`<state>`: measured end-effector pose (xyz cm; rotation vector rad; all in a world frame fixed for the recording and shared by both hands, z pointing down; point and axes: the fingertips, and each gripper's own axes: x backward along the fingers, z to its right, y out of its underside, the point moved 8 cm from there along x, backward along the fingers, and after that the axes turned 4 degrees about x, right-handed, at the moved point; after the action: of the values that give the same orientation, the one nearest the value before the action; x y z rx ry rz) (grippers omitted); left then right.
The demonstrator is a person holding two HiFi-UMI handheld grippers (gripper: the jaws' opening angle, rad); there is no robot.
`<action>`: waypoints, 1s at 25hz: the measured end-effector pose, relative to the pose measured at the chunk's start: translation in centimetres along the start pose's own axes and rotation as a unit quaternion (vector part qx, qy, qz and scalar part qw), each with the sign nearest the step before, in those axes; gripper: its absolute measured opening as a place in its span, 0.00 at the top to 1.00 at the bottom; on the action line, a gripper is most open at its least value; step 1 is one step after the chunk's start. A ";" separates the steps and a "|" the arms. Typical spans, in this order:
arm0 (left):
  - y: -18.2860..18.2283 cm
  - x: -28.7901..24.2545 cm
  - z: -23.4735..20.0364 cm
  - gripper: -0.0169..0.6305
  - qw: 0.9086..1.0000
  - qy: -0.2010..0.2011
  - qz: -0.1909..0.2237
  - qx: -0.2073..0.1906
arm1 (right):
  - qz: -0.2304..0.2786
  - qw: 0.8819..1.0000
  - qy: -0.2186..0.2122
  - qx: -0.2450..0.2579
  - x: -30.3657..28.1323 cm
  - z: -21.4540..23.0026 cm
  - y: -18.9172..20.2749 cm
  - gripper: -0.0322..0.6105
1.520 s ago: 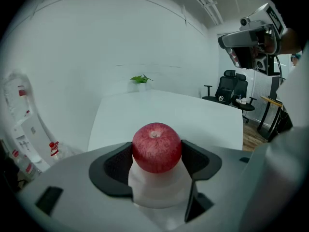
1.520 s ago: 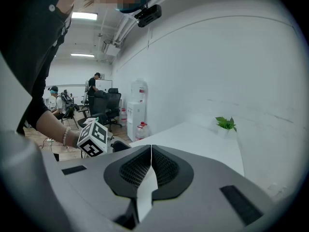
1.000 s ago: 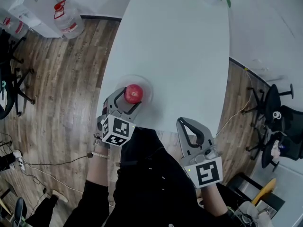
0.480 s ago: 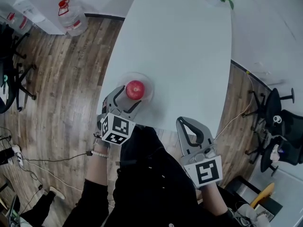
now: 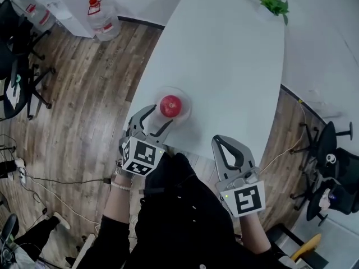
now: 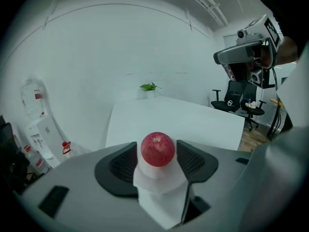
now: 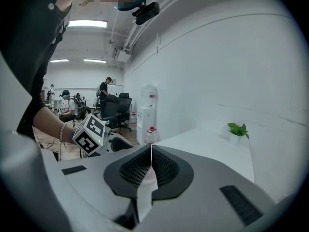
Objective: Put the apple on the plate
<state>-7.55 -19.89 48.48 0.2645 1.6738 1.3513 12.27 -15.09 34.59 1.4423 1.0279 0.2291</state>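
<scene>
Apple [image 5: 170, 106] lies just beyond left claw [image 5: 158, 116] (jaws narrowing, empty).

The apple [image 5: 170, 105] was deep red with faint pale speckling, on a clear, colourless plate [image 5: 187, 112] by the table's near edge. The table [image 5: 224, 60] was plain white, unpatterned. The left gripper [image 5: 160, 116] and right gripper [image 5: 227, 140] both had light grey bodies and black, finely gridded pads [image 6: 120, 166]. Their white cubes [image 5: 138, 156] were printed with black square markers. The floor [image 5: 84, 94] was brown wood-grain planking. At the table's far edge the plant [image 5: 274, 3] had green leaves. The water bottles [image 5: 104, 14] were clear with red caps. The person's clothing [image 5: 185, 217] was black.
</scene>
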 end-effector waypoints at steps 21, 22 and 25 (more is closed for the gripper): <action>-7.5 8.0 0.2 0.95 0.993 -0.097 0.064 -0.001 | 0.076 0.996 -0.040 0.033 -1.3 1.5 -3.7 0.89; -7.8 8.5 0.2 0.95 0.992 -0.104 0.067 -0.002 | 0.080 0.995 -0.041 0.035 -1.3 1.5 -3.9 0.89; -9.0 9.9 0.3 0.95 0.990 -0.117 0.079 -0.002 | 0.096 0.994 -0.043 0.043 -1.3 1.6 -4.6 0.89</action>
<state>-9.34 -16.47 35.70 0.5408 1.4779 1.3816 10.61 -17.95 30.78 1.6174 0.8378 0.2622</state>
